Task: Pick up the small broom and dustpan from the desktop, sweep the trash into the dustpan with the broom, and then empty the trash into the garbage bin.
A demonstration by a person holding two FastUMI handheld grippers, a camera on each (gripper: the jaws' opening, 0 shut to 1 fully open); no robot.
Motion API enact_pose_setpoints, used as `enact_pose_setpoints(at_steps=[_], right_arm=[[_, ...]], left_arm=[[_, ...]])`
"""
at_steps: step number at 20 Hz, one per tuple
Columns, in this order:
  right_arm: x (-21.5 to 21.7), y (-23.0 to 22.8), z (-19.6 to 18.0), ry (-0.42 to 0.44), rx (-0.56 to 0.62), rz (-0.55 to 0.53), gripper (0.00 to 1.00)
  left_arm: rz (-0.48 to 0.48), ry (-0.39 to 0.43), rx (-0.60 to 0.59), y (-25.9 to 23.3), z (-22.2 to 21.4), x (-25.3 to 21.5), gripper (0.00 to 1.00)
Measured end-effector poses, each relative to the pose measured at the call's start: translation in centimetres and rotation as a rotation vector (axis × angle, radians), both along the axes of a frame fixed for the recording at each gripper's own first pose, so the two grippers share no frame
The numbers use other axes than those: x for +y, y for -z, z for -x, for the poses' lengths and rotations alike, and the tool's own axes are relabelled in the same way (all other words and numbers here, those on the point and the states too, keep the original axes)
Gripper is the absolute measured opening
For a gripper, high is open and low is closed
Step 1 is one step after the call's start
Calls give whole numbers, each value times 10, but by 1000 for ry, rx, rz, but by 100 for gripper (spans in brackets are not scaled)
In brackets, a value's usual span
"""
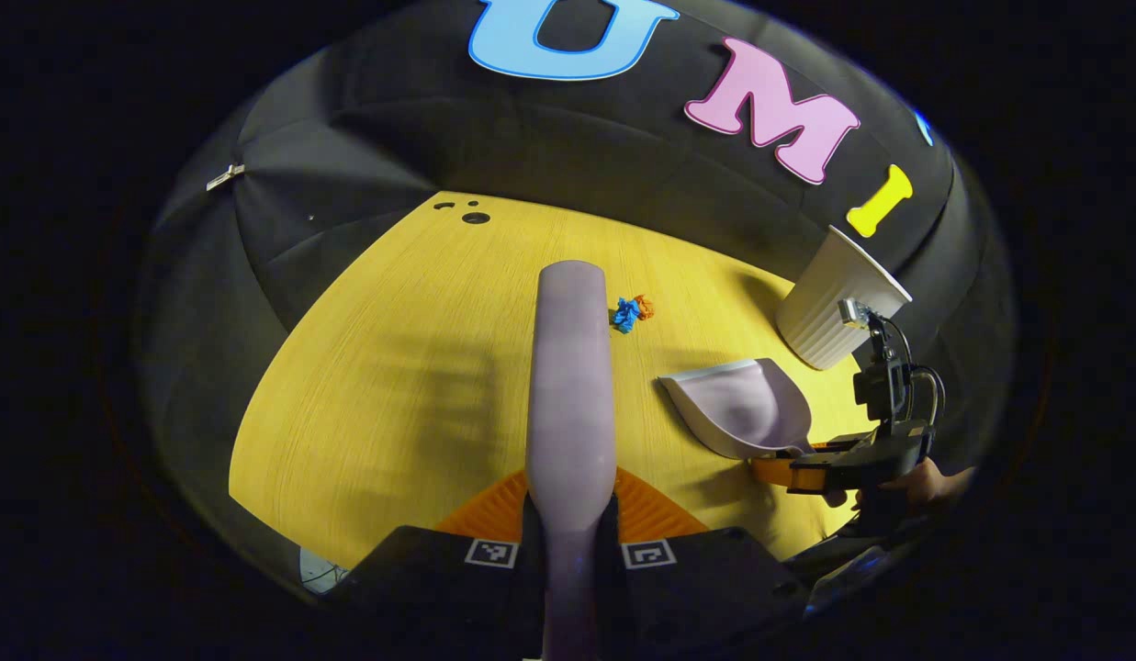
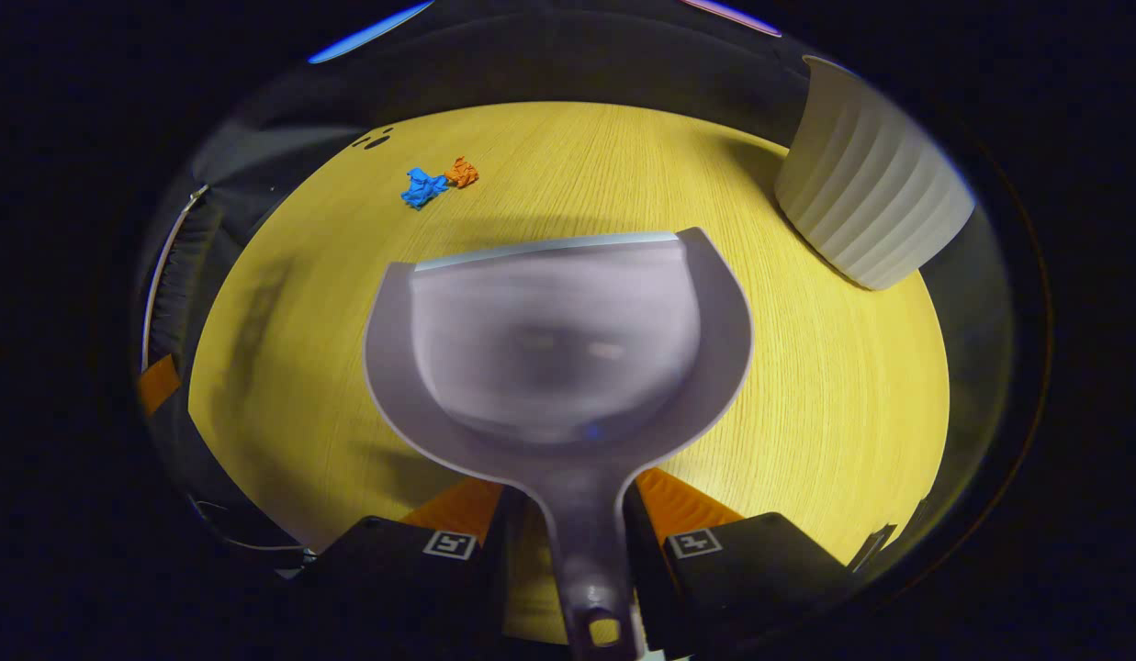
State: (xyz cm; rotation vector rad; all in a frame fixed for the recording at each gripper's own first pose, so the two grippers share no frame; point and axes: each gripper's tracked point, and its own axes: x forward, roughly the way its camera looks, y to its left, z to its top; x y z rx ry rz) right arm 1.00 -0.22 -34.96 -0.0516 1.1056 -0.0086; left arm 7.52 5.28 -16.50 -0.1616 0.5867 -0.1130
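I have the broom (image 1: 570,386) pinched in my left gripper (image 1: 569,532) jaws and the dustpan (image 2: 558,349) pinched in my right gripper (image 2: 568,542), both over the desk (image 2: 806,395), so next I reach the trash (image 2: 436,184) far ahead.

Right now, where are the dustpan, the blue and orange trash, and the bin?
dustpan (image 2: 558,349): right gripper view, middle of its scoop.
trash (image 2: 424,188): right gripper view, on the blue crumpled scrap beside the orange one.
bin (image 2: 871,211): right gripper view, on its ribbed side wall.
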Motion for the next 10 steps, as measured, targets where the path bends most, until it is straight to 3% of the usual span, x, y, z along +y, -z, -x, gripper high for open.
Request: enact_pose_setpoints(at_steps=[1,2,7,10], right_arm=[[-2,-2,-2,10,-1,-6,55],[-2,-1,-3,13,5,-20,38],[-2,-1,-3,-36,16,-74,37],[-12,-5,-1,-85,18,-48,36]], left_arm=[[-8,2,5,-1,-6,0,27],[-19,5,8,-1,-12,1,27],[-101,46,41,-2,-55,0,26],[-183,91,74,1,-90,1,27]])
